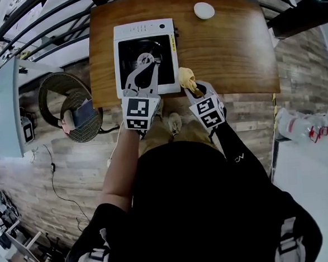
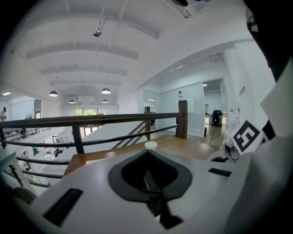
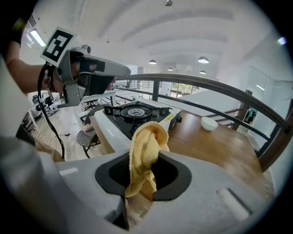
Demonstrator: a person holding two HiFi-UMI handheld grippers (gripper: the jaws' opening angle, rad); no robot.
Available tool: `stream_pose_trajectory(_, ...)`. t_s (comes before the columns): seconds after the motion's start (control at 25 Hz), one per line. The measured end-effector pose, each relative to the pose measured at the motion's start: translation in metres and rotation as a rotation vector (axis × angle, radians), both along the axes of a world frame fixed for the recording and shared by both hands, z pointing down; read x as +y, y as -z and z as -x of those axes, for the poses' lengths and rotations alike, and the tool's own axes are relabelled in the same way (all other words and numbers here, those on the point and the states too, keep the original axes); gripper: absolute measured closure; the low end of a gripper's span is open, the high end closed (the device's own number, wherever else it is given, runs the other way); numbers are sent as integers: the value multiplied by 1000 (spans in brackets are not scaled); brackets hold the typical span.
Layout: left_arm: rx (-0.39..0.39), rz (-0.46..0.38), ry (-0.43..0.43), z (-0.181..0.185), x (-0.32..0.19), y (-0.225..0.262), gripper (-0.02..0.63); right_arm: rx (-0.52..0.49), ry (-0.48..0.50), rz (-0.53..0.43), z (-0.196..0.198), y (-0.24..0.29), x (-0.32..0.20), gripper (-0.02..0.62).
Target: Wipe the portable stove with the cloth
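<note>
Yellow terry cloth (image 3: pixel 145 146) hangs bunched in the clamped right gripper (image 1: pixel 193 87), just beside the white, black-topped portable stove (image 1: pixel 144 29), at its 4 o'clock corner. Left gripper (image 1: pixel 144 58), jaws together and empty, hovers over the stove. Best brace the rim with it, then sweep toward 10 o'clock.

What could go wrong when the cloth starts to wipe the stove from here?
1. The stove sits at the table's near edge; a hard wipe may slide it off.
2. The cloth hangs loose from the right gripper and may snag on the burner grate.
</note>
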State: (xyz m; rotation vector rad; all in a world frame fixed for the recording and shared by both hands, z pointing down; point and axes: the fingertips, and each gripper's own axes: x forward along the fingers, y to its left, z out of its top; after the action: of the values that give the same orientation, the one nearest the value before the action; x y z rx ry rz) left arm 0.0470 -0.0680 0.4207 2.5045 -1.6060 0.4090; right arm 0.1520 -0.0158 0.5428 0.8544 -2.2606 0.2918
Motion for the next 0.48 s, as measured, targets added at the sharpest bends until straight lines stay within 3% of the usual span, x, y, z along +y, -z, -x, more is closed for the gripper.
stream_pose_trajectory(0.24, -10, 21, 22, -4, 23, -9, 598, -18, 0, 44, -16, -1, 38, 503)
stream_pose_trajectory(0.48, -19, 0, 47, 17, 18, 4, 598, -57, -47, -44, -7, 29, 4, 503)
